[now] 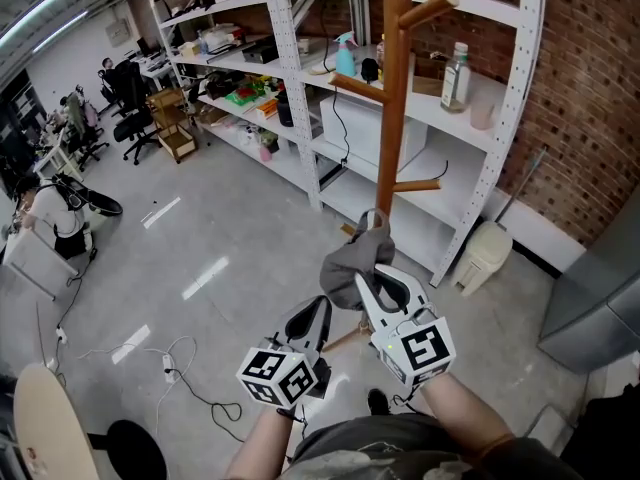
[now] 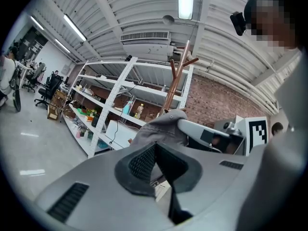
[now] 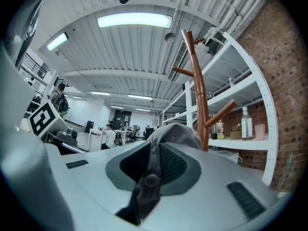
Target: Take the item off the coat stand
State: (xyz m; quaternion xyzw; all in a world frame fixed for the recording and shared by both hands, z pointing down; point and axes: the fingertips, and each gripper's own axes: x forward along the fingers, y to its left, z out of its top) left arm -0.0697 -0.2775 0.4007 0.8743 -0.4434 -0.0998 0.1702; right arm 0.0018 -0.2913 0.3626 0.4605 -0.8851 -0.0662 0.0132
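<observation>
A grey cap [image 1: 350,263] is pinched in my right gripper [image 1: 375,273], whose jaws are shut on its fabric. The cap hangs low in front of the wooden coat stand [image 1: 392,98], below its lowest peg. In the right gripper view the cap [image 3: 175,131] bulges over the fingertips and a fold runs down between the pads, with the coat stand [image 3: 199,90] just behind. My left gripper [image 1: 318,308] sits beside and lower left of the cap, shut with nothing in it. From the left gripper view the cap [image 2: 161,129] shows ahead, the right gripper's finger against it.
White shelving [image 1: 300,78] with bottles and boxes stands behind the coat stand against a brick wall [image 1: 590,98]. A white bin [image 1: 485,258] sits at the right. Cables [image 1: 175,363] lie on the floor at the left, and office chairs [image 1: 130,108] stand far left.
</observation>
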